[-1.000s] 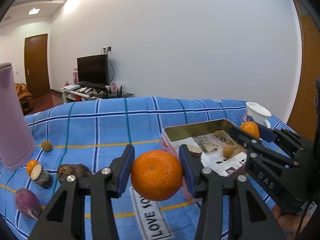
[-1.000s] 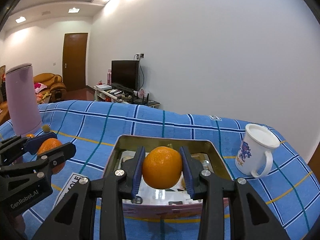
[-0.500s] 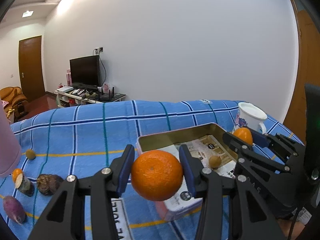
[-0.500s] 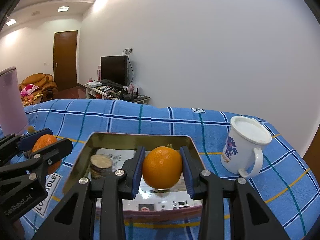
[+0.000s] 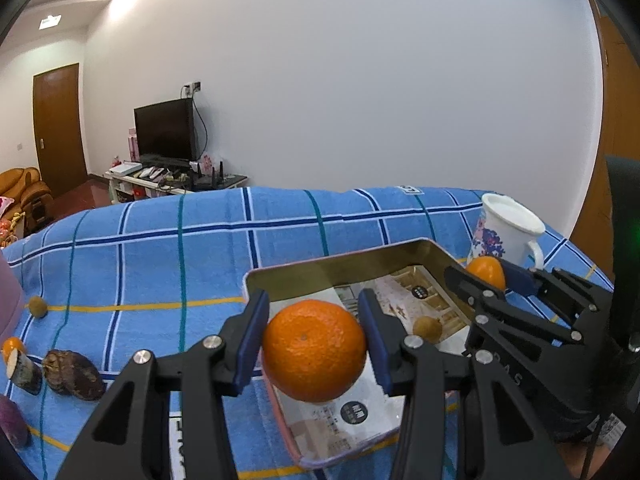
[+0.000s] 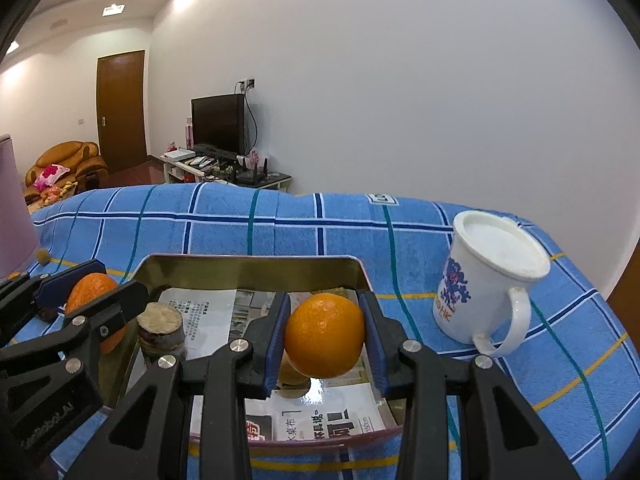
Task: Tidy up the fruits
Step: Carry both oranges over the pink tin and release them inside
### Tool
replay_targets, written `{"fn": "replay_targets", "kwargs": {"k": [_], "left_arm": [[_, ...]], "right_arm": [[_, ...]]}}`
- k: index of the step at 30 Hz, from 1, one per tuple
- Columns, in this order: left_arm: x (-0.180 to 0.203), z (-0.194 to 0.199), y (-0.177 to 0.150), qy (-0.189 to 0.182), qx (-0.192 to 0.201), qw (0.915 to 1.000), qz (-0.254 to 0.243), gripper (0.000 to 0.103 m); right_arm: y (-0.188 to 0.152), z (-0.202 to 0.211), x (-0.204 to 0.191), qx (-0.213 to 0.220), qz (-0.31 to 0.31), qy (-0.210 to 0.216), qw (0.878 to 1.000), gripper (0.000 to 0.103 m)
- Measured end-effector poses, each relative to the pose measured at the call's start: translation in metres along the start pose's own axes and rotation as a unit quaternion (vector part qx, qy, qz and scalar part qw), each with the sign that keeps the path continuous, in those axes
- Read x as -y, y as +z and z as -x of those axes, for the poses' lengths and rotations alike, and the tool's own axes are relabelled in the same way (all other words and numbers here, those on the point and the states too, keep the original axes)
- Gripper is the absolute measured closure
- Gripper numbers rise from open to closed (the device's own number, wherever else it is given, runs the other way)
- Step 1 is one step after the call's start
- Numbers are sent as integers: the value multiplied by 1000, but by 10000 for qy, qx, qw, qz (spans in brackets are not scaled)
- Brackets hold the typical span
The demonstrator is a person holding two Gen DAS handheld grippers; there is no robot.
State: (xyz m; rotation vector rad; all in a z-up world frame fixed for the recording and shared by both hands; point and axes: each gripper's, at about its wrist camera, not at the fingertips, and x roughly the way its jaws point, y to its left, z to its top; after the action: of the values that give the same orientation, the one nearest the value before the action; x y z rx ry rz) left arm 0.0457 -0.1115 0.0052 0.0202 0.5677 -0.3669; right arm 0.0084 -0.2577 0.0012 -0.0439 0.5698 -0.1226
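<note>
Closest to me, the left claw (image 5: pixel 314 344) is clenched on a large orange (image 5: pixel 314 350), its blue pads pressed against both flanks, and it hangs over the near corner of the metal tin (image 5: pixel 340 268). Beside it the right claw (image 6: pixel 324 334) grips a smaller orange (image 6: pixel 325 336) the same way, held above the tin's middle. Neither fruit touches the paper lining (image 6: pixel 200 312) yet, as far as I can judge.

To do this step well, I'd lower each orange until it nearly rests on the lining before letting the jaws part; a round fruit dropped from height will likely roll or bounce over the low rim. The two claws stand close together, so setting down one at a time would keep their arms from knocking. Already in the tin are a cut, stump-like piece (image 6: pixel 160 330) at the left and a small brown round fruit (image 5: pixel 427 329); the oranges should land in bare spots, not on those.

Further out on the blue checked cloth (image 5: pixel 160 264), left of the tin, lie a dark lumpy tuber (image 5: pixel 72 376), another small brown fruit (image 5: pixel 37 306) and other bits awaiting sorting. The white mug (image 6: pixel 486 280) stands just right of the tin; I'd keep the right claw's withdrawal clear of its handle.
</note>
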Motion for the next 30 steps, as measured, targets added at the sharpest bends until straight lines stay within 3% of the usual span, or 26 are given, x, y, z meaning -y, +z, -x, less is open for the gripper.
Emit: {"fn": "replay_targets", "kwargs": {"k": [19,30], "left_arm": [[4,-14,-7,126,-138,9997,-155,55],[3,-11,-7,145,-143,9997,-129,55]], "right_arm": [[-5,-28,-4,-571,92,327,9978,65],[-6,-33,-9,-646,119,451,9968,65]]}}
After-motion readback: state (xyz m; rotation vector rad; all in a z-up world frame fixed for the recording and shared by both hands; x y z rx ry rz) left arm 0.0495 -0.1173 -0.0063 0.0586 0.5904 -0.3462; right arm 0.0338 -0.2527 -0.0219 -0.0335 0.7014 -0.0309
